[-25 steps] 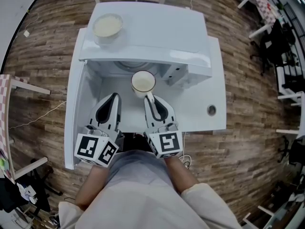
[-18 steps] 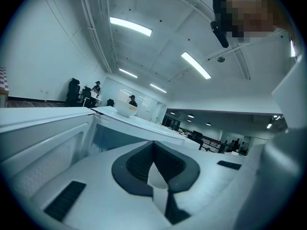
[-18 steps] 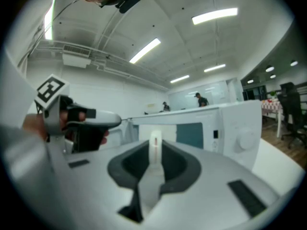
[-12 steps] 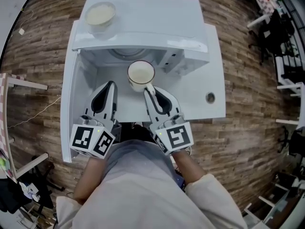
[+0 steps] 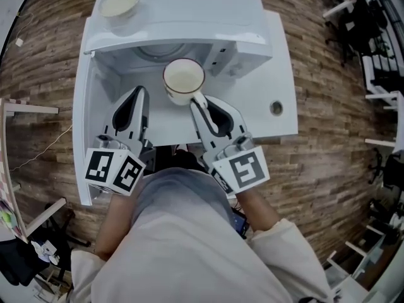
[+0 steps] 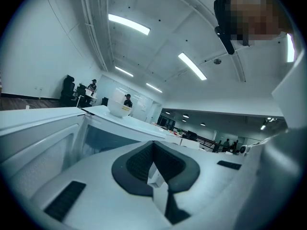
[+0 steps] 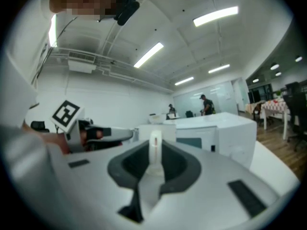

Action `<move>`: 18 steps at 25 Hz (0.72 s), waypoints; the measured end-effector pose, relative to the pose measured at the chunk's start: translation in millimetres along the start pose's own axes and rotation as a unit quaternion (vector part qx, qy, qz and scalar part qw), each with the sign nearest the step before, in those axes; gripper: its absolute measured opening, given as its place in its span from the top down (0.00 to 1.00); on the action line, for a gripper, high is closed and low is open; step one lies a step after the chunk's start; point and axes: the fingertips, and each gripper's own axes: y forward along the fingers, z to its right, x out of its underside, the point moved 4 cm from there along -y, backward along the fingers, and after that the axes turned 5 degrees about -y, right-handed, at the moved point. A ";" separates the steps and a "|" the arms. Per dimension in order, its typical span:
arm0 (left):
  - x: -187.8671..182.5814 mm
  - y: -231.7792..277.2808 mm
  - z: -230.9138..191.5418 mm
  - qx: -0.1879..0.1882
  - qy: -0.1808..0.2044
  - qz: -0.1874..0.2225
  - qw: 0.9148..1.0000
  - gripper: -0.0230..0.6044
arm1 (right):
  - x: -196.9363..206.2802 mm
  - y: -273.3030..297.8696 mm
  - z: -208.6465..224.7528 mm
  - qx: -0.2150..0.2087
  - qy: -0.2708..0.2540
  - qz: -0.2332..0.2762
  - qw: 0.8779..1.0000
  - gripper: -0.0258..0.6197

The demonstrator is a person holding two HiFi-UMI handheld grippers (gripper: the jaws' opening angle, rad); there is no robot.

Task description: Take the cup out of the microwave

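Note:
The cream cup point(image 5: 184, 79) hangs in front of the open white microwave point(image 5: 189, 17), just outside its cavity. My right gripper point(image 5: 196, 98) is shut on the cup's handle point(image 7: 154, 147), which stands upright between the pads. The left gripper point(image 5: 137, 92) hovers beside it to the left, shut with nothing in it. In the left gripper view the jaws point(image 6: 154, 169) meet at the tips, with the microwave's top behind them. The cup looks empty from above.
A white bowl point(image 5: 118, 2) stands on top of the microwave at the left. The microwave door point(image 5: 84, 118) hangs open along the left side. The white table point(image 5: 265, 118) has a round cable hole point(image 5: 276, 108) at the right. Chairs and desks stand around on the wood floor.
The right gripper has risen with the cup, which now looks larger and nearer the camera. The left gripper has hardly moved.

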 end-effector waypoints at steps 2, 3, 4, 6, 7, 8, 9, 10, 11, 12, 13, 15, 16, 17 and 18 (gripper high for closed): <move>-2.3 -1.4 0.8 0.001 0.000 0.003 1.000 0.94 | -4.2 -4.0 -2.5 -0.002 0.002 0.004 1.000 0.85; -3.4 -2.3 1.1 0.001 0.000 0.004 1.000 0.94 | -6.6 -5.8 -3.7 -0.003 0.004 0.006 1.000 0.85; -4.4 -3.1 1.2 0.002 -0.001 0.004 1.000 0.94 | -9.3 -7.2 -4.8 -0.003 0.005 0.008 1.000 0.85; -5.7 -4.7 1.2 0.002 -0.002 0.005 1.000 0.94 | -14.7 -9.7 -6.2 -0.005 0.006 0.013 1.000 0.85; -6.1 -5.4 1.3 0.002 -0.003 0.005 1.000 0.94 | -17.3 -10.9 -6.7 -0.005 0.007 0.015 1.000 0.85; -6.4 -6.3 1.5 0.002 -0.004 0.005 1.000 0.94 | -19.9 -12.4 -7.2 -0.006 0.008 0.018 1.000 0.85; -6.8 -7.4 1.6 0.001 -0.004 0.005 1.000 0.94 | -22.4 -14.2 -7.9 -0.006 0.009 0.020 1.000 0.85; -7.3 -8.7 1.8 0.001 -0.005 0.005 1.000 0.94 | -24.9 -16.1 -8.8 -0.007 0.009 0.022 1.000 0.85; -8.0 -10.2 1.9 0.001 -0.006 0.006 1.000 0.94 | -27.3 -18.1 -9.9 -0.007 0.010 0.023 1.000 0.85; -8.8 -11.6 2.0 0.000 -0.007 0.006 1.000 0.94 | -29.6 -20.1 -10.9 -0.007 0.010 0.025 1.000 0.85; -9.7 -13.0 2.0 -0.001 -0.008 0.007 1.000 0.94 | -31.8 -21.9 -11.8 -0.007 0.010 0.027 1.000 0.85; -11.5 -14.5 1.5 -0.002 -0.009 0.010 1.000 0.94 | -35.4 -24.6 -12.8 -0.007 0.011 0.030 0.999 0.85; -12.4 -14.7 1.2 -0.002 -0.009 0.011 1.000 0.94 | -36.9 -25.4 -13.1 -0.007 0.010 0.031 0.999 0.85; -13.1 -14.6 0.9 -0.002 -0.009 0.012 1.000 0.94 | -38.2 -26.1 -13.4 -0.006 0.010 0.032 0.999 0.85; -13.9 -14.4 0.9 -0.001 -0.009 0.013 1.000 0.94 | -39.4 -26.8 -13.5 -0.006 0.011 0.033 0.999 0.85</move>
